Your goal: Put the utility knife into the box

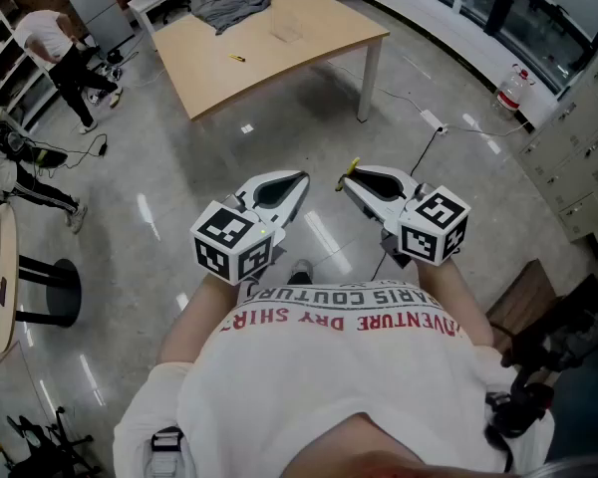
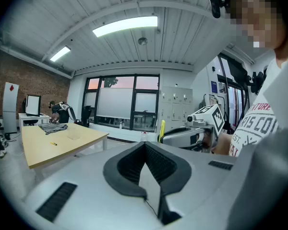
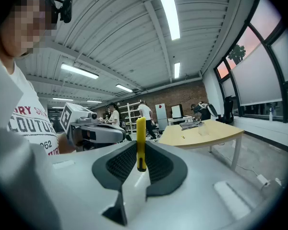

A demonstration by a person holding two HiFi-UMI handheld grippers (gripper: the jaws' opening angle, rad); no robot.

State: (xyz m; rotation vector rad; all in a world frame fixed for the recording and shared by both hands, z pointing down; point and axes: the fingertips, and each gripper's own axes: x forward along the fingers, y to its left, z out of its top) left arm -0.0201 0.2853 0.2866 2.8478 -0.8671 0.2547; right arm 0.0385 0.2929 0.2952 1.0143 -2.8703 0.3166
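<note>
Holding both claws low in front of my white shirt [image 1: 329,366], well away from the desk [image 1: 319,28], over bare grey floor [image 1: 179,167]. The right claw [image 1: 351,179] is clamped on the knife [image 3: 140,145]: a slim yellow handle stands upright between the pads, poking up past the tips. From the head view only a small yellow end of it shows at the claw's nose. The left claw [image 1: 297,182] has its jaws pressed together with nothing between them; its own view shows the dark pads [image 2: 156,164] meeting in a closed V. The two claws sit side by side, near each other but not touching, tips pointing forward.

The desk is a light wooden one, far ahead. On it lie a grey cloth [image 1: 231,8] at the far end, a small yellow item [image 1: 237,59] nearer the middle, and a clear box [image 1: 287,33], faint and hard to make out. Another person [image 1: 55,43] bends over at the back left, beside white shelving [image 1: 5,53]. A water jug [image 1: 513,88] stands on the floor at right.
</note>
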